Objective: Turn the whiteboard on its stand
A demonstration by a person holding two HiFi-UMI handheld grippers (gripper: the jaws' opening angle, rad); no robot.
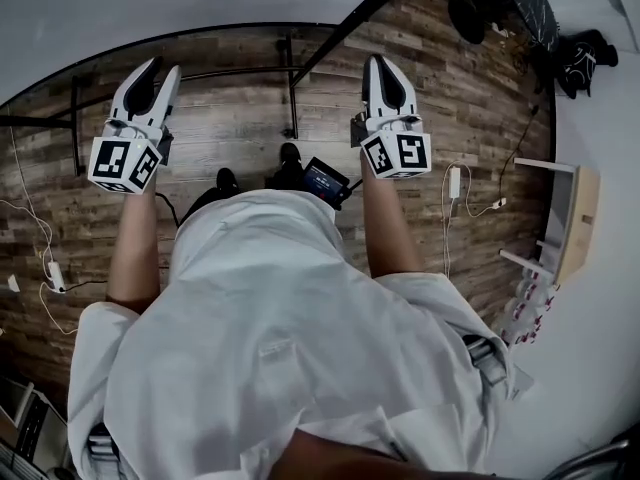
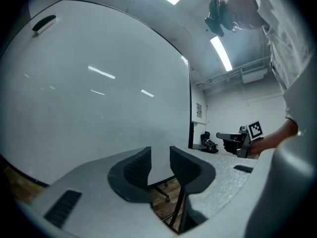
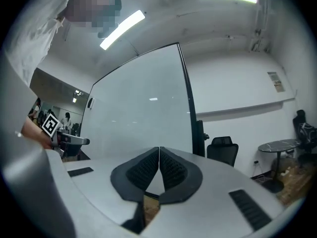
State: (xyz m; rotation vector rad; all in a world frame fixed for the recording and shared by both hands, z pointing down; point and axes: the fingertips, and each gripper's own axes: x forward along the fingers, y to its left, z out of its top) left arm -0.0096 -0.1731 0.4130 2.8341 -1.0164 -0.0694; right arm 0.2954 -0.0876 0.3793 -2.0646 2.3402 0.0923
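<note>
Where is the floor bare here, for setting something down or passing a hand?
Bare wood floor lies between the left gripper and right gripper, bordered by the stand's black bars. Crowded: cables at the left edge, an adapter by the wooden shelf, bags at top right.

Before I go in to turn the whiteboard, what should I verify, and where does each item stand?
1. Left gripper jaws apart, nothing between them: ok.
2. Right gripper ready to grasp: not ok, jaws together and empty.
3. Grip on the whiteboard: not ok, neither gripper holds it.
4. Board's black side frame visible in the right gripper view: ok.
5. Stand free to let the board turn: cannot tell.
6. Office chair beyond the board, clear of its swing: cannot tell.
</note>
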